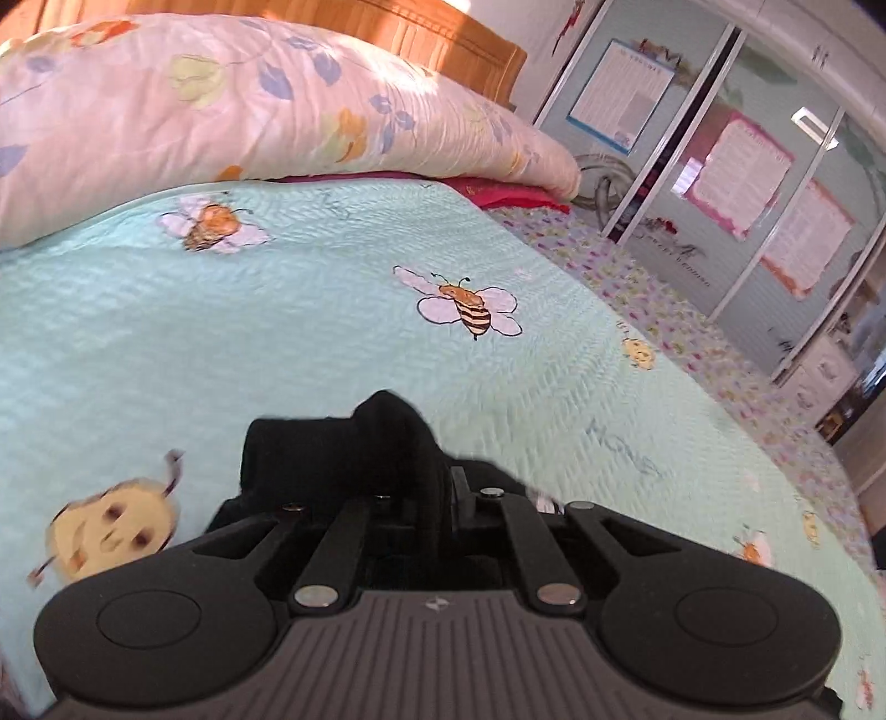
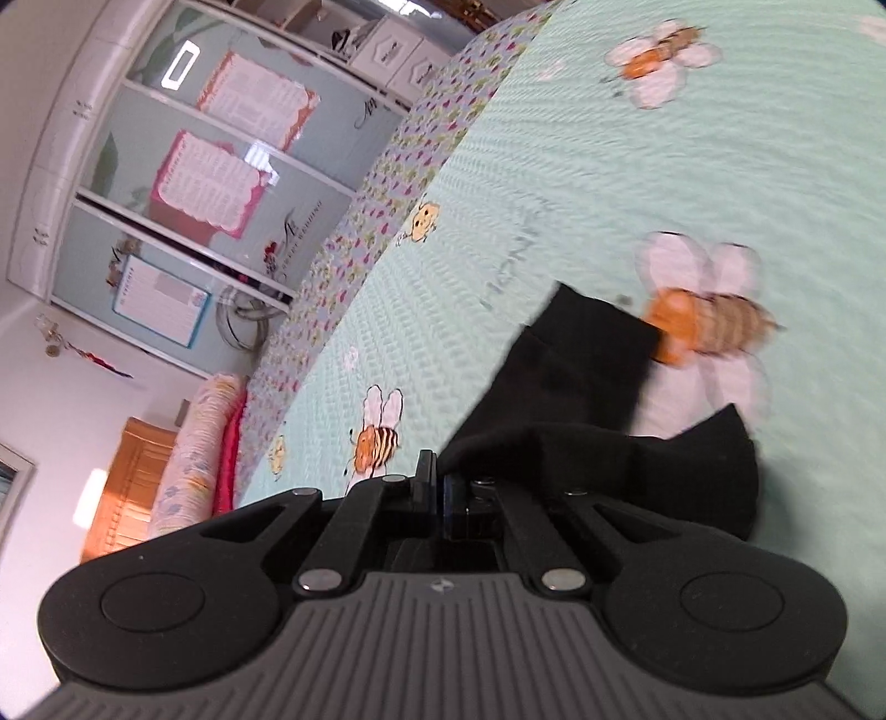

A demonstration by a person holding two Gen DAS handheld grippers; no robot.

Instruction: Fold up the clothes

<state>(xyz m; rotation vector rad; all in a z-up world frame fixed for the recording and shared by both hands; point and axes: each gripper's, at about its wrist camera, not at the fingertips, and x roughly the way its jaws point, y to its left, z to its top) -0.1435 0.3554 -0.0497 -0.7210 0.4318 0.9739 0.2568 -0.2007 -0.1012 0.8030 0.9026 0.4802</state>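
A black garment (image 1: 354, 448) is bunched up over the fingers of my left gripper (image 1: 443, 487), which is shut on it above the mint green bee-print bedspread (image 1: 277, 332). The left fingertips are mostly hidden by the cloth. In the right wrist view the same black garment (image 2: 587, 365) hangs from my right gripper (image 2: 438, 487), whose fingers are pressed together on its edge. The cloth trails off to the right over the bedspread (image 2: 554, 166), lifted and blurred. This view is rolled sideways.
A floral quilt (image 1: 194, 111) is heaped at the head of the bed in front of a wooden headboard (image 1: 443, 39). A sliding-door wardrobe (image 1: 747, 166) with posters stands beyond the bed's far edge (image 1: 692, 332). Red cloth (image 1: 509, 194) lies under the quilt.
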